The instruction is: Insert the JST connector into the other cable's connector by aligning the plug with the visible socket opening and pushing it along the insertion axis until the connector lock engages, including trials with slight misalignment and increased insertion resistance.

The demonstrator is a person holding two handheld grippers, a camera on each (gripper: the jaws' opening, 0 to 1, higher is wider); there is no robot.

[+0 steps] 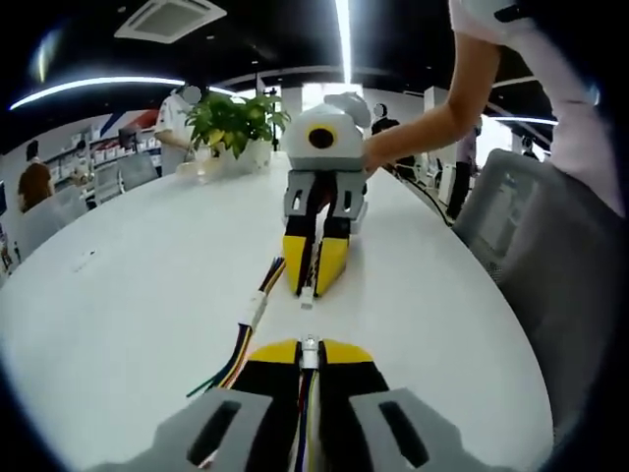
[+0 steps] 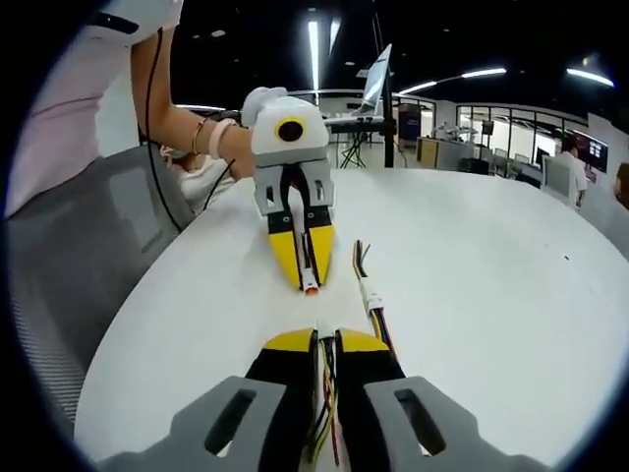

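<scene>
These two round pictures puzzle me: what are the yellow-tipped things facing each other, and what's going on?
They are hand-held grippers, one in each of a person's hands, each carrying its own camera. In the left gripper view, the left gripper rises from the bottom, shut on a white connector; the right gripper faces it. The right gripper view looks back the other way: its own jaws pinch coloured wires, and the left gripper faces it. Another wired cable lies on the white table. The connectors are not yet joined.

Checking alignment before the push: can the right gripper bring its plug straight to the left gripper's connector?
Probably yes. The right gripper faces the left gripper tip to tip, with only bare white table between; the loose multicoloured cable lies aside.
</scene>
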